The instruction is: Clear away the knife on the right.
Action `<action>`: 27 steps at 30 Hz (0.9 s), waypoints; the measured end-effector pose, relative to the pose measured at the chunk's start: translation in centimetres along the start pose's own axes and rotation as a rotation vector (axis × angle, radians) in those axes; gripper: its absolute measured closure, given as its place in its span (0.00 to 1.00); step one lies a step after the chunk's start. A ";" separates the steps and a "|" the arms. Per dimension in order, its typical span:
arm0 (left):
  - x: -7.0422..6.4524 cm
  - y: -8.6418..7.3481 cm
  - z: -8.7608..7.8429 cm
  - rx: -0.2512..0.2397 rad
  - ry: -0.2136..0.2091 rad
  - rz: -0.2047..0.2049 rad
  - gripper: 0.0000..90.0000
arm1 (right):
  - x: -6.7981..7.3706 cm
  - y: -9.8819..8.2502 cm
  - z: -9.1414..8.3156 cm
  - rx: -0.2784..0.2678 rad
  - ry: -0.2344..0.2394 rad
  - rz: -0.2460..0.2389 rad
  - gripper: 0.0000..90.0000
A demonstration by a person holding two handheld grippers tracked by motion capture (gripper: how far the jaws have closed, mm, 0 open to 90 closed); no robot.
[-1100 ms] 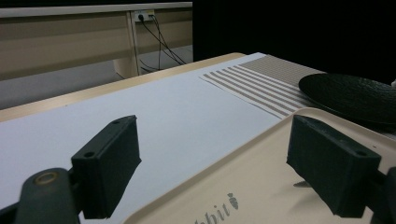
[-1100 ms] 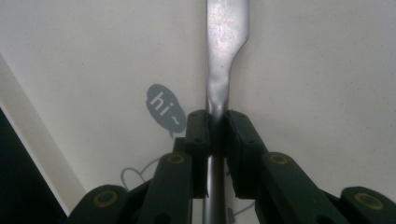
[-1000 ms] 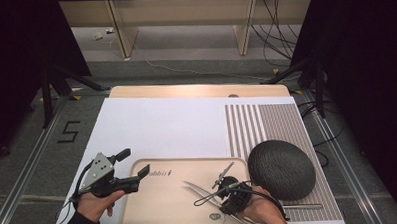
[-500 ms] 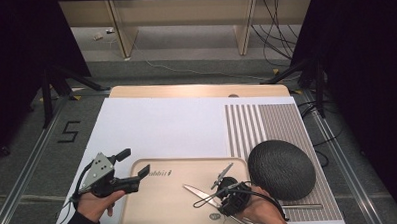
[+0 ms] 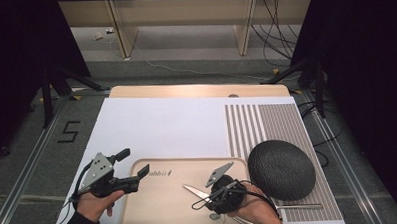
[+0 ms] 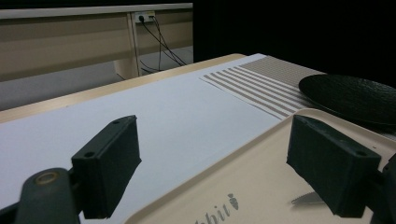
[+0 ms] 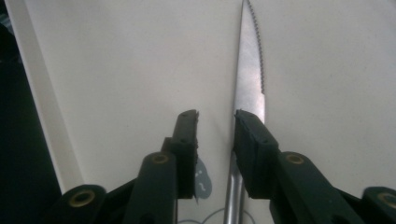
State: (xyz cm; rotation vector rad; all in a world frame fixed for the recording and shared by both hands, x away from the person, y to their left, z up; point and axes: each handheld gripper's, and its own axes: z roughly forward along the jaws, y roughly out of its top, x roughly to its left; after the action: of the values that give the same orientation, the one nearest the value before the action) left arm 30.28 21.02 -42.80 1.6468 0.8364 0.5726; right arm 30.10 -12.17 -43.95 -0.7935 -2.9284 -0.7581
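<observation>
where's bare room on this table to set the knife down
The white sheet between the wooden table's far edge and the tray is bare. The striped mat's far half, beyond the black plate, is free too. The tray's right side is crowded by the knife and right gripper.

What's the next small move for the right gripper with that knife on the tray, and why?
Probably shift the right gripper slightly toward the knife, then close. Its jaws stand narrowly apart, and the knife lies flat on the tray beside one jaw, not between them.
</observation>
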 end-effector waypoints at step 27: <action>0.0 0.0 0.0 0.004 0.000 0.001 0.18 | 0.8 0.8 2.6 0.168 -0.132 -0.144 1.00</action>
State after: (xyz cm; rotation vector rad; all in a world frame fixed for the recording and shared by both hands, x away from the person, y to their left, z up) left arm 30.27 20.99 -42.83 1.6509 0.8365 0.5719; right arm 30.04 -10.03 -45.73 -0.6484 -3.1424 -0.4732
